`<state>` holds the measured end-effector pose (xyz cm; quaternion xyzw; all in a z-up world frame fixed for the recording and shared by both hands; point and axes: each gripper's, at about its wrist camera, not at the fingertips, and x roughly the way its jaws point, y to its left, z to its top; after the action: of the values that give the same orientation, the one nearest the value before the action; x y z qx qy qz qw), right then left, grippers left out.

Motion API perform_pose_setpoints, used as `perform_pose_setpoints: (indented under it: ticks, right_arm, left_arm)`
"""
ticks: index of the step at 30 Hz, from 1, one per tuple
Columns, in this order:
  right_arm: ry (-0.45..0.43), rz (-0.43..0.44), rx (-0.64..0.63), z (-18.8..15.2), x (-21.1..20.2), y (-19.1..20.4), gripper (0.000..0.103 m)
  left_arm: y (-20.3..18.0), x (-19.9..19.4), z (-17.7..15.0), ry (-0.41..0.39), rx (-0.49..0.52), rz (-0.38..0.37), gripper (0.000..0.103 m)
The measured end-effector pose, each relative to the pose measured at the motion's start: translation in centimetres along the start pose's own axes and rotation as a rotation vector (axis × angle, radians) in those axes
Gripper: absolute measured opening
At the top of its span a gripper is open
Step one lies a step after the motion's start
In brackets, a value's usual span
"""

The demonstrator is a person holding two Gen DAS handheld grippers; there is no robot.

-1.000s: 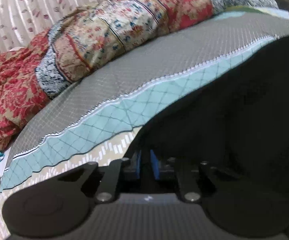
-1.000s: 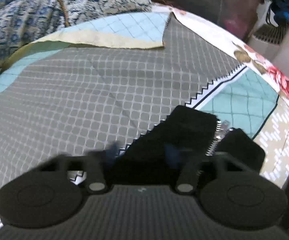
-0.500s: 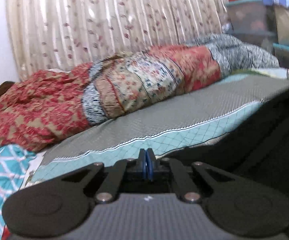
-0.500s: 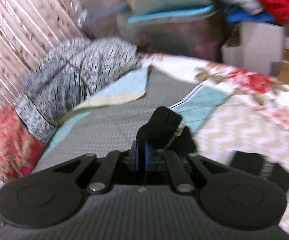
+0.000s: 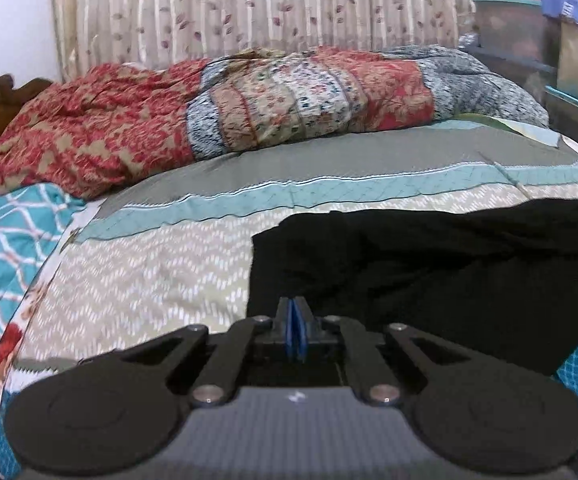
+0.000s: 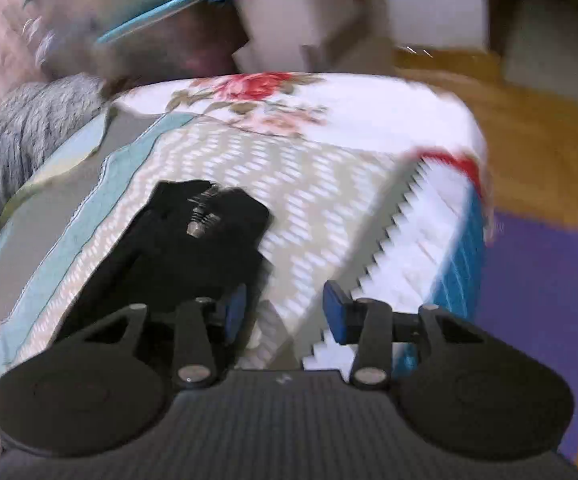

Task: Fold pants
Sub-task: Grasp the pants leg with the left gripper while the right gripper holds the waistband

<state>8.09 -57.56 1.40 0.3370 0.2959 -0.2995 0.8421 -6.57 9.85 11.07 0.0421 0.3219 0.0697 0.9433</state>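
Observation:
The black pants lie across the patterned bedspread, filling the right half of the left wrist view. My left gripper is shut, its blue pads pressed together at the near edge of the pants; whether cloth is pinched between them is hidden. In the right wrist view the waist end of the pants, with its zipper showing, lies on the bed at left. My right gripper is open and empty, just right of the pants, above the bed's front edge.
A bunched red and floral quilt lies along the far side of the bed before a curtain. Storage boxes stand at far right. The bed corner drops to a wooden floor with a purple mat.
My right gripper has opened and let go of the waist end, which now lies on the bed. My left gripper has pulled back and lowered; the pants now lie flatter.

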Motion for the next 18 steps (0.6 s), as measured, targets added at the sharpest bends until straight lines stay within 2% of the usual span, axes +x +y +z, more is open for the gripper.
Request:
perform_pose_setpoints:
  ticks: [2, 4, 7, 8, 10, 12, 15, 18]
  right_arm:
    - [-0.048, 0.115, -0.019, -1.0, -2.0, 1.1, 0.046]
    - [-0.024, 0.244, -0.178, -2.4, -3.6, 5.3, 0.046]
    - [0.111, 0.52, -0.406, -5.6, -5.5, 13.6, 0.047]
    - [0.151, 0.612, -0.485, -7.3, -6.3, 17.0, 0.049]
    - [0.236, 0.772, -0.638, -11.2, -7.6, 23.6, 0.058]
    - [0.332, 0.905, -0.772, -15.6, -8.3, 30.3, 0.06]
    - [0.455, 1.017, -0.927, -21.6, -7.6, 39.0, 0.06]
    - [0.561, 1.042, -1.031, -27.8, -5.7, 47.0, 0.06]
  left_arm:
    - [0.5, -0.2, -0.1, -0.006, -0.025, 0.004, 0.006]
    - [1.2, 0.3, 0.1, 0.002, -0.047, 0.008, 0.006]
    - [2.4, 1.7, 0.2, 0.029, -0.132, -0.012, 0.006]
    - [2.8, 2.1, 0.0, 0.035, -0.173, -0.037, 0.006]
    - [3.4, 2.9, -0.7, 0.044, -0.249, -0.098, 0.006]
    - [3.7, 3.7, -2.0, 0.056, -0.322, -0.17, 0.006]
    - [3.2, 5.5, -4.1, 0.106, -0.374, -0.253, 0.006]
    - [2.5, 7.0, -5.8, 0.152, -0.376, -0.278, 0.006]
